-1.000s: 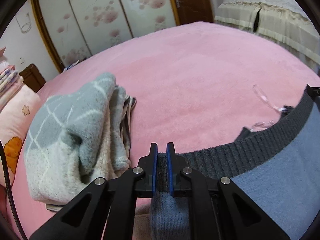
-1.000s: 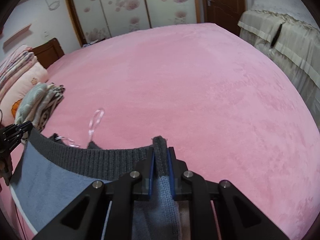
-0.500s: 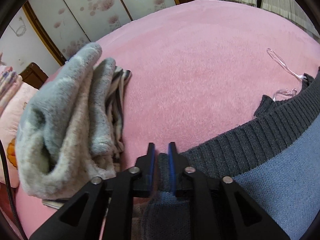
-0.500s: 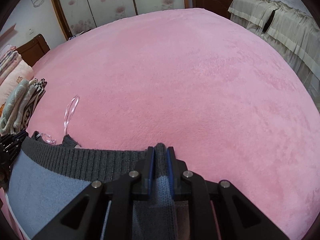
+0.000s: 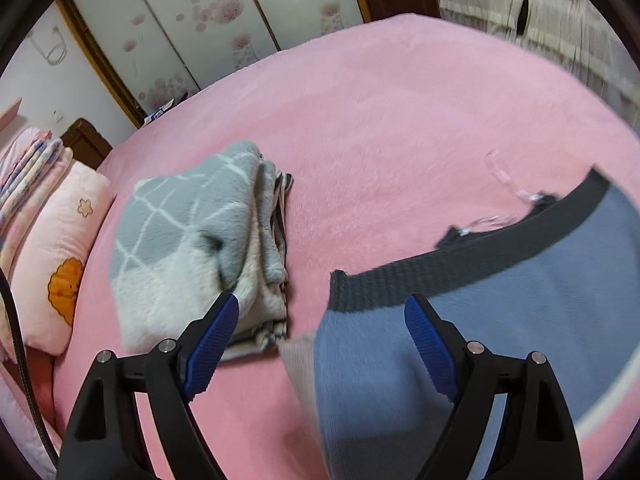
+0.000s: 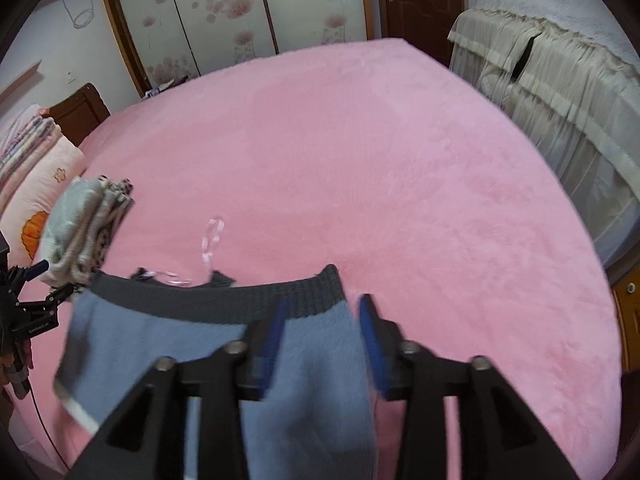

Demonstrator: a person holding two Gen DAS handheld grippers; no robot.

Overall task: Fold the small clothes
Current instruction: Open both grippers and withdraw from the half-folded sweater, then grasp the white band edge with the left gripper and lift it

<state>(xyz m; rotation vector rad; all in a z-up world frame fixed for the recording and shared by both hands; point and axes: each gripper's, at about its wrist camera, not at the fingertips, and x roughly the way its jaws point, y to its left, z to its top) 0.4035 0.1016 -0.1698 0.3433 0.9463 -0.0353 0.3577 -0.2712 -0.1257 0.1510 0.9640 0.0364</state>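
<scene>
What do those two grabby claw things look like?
Each gripper is black and angular, with two long fingers. The left gripper and the right gripper both have ridged blue pads and small silver bolts at the joints. A thin black cable runs beside the left one.

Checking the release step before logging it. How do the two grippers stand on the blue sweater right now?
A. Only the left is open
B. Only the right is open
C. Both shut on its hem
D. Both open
D: the left gripper and right gripper both show spread fingers, with the blue sweater lying unclamped between them.
</scene>
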